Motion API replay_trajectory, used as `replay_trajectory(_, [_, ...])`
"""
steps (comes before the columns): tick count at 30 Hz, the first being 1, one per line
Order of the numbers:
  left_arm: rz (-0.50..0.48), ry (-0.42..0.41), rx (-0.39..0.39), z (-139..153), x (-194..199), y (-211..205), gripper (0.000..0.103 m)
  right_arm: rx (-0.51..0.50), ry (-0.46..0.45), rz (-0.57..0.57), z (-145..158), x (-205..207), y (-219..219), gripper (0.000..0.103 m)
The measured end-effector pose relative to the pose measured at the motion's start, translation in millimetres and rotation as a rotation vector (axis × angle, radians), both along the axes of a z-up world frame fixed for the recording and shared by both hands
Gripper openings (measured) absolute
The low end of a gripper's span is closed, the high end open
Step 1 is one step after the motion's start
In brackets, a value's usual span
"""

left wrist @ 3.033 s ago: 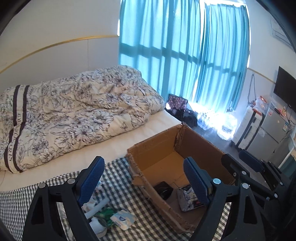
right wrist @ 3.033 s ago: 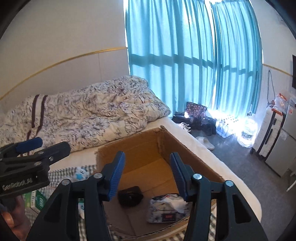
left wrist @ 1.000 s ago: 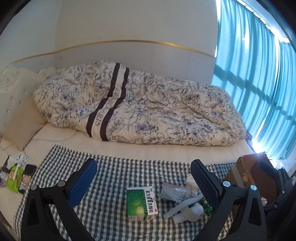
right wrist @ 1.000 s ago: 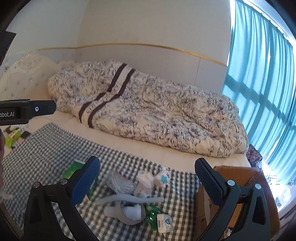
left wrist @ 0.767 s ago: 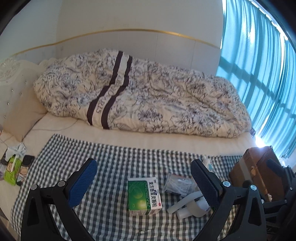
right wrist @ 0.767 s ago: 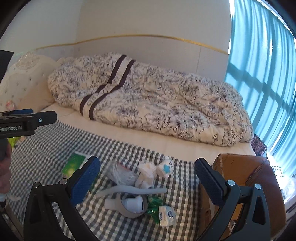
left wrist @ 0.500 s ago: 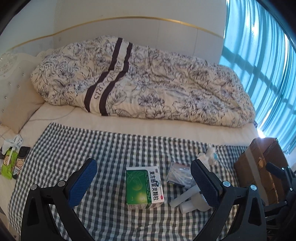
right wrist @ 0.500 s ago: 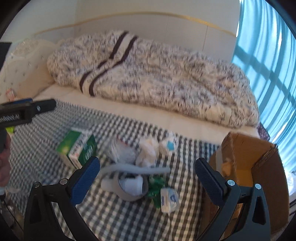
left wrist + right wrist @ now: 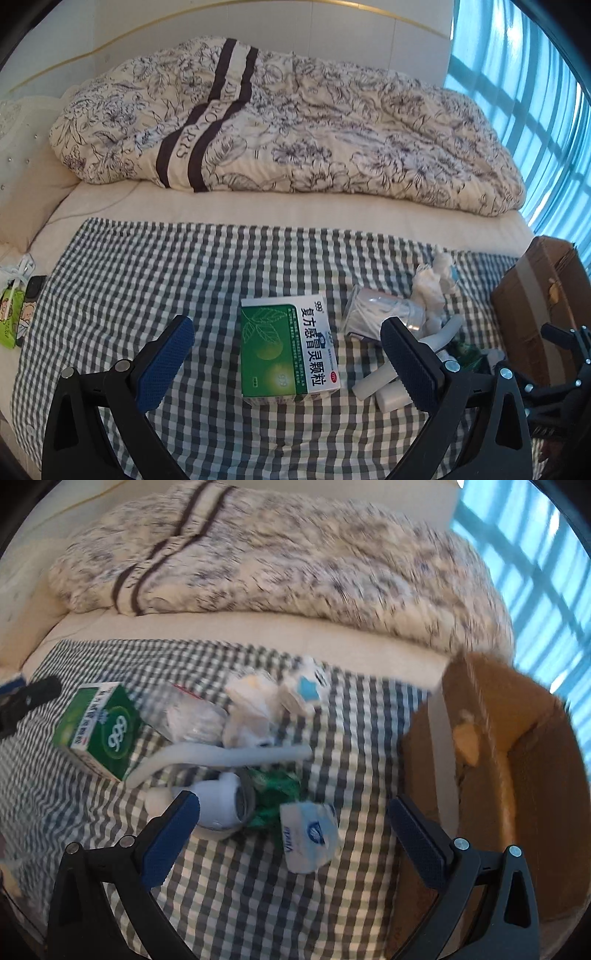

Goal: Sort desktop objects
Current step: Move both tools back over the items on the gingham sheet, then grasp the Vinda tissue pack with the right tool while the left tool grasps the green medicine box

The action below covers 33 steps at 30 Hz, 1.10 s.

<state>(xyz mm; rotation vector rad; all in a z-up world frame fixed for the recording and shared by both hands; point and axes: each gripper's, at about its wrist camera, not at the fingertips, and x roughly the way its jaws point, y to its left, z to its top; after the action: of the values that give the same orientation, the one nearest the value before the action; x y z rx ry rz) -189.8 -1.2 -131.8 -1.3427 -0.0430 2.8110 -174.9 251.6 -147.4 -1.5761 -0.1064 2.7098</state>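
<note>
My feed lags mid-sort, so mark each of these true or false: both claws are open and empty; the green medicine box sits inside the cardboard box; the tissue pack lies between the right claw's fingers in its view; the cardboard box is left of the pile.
1. Both claws are open and empty. True: the left claw and the right claw grip nothing.
2. The green-and-white medicine box is inside the brown cardboard box. False: it lies on the black-and-white checked cloth.
3. The small white-and-blue tissue pack shows between the right claw's fingers. True.
4. The cardboard box stands left of the pile. False: it stands to the right.
</note>
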Motion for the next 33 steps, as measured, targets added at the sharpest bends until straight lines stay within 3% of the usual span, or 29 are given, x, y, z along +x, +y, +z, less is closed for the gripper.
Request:
replay_trajectory(8, [-0.004,-0.067,-0.036,-33,-7,11,0.103,-0.034,-0.095,-0.013,-20,-8,7,0.099])
replay_trajectory(10, [-0.005,-0.078,-0.041,-40,-7,12,0.103,-0.029,-0.119,-0.021,-25,-11,9,0.088])
replay_trajectory(12, [-0.005,-0.092,-0.042,-46,-7,14,0.103,-0.057,-0.147,-0.031,-28,-12,12,0.054])
replay_trajectory(14, [-0.007,-0.101,-0.035,-52,-7,14,0.103,-0.073,-0.170,-0.038,-33,-13,14,0.034])
replay_trajectory(15, [-0.008,-0.103,-0.033,-54,-7,14,0.103,-0.077,-0.179,-0.039,-35,-12,15,0.032])
replay_trajectory(28, [-0.008,-0.160,-0.016,-88,-16,13,0.103,-0.027,-0.221,-0.017,-49,-16,9,0.030])
replay_trajectory(29, [-0.009,-0.167,-0.017,-90,-17,13,0.101,-0.027,-0.225,-0.015,-51,-17,9,0.031])
replay_trajectory(32, [-0.007,-0.194,-0.029,-99,-19,11,0.081,0.000,-0.250,-0.011,-58,-18,8,0.034])
replay_trajectory(33, [-0.008,-0.197,-0.027,-101,-19,11,0.081,0.003,-0.254,-0.010,-60,-19,9,0.034])
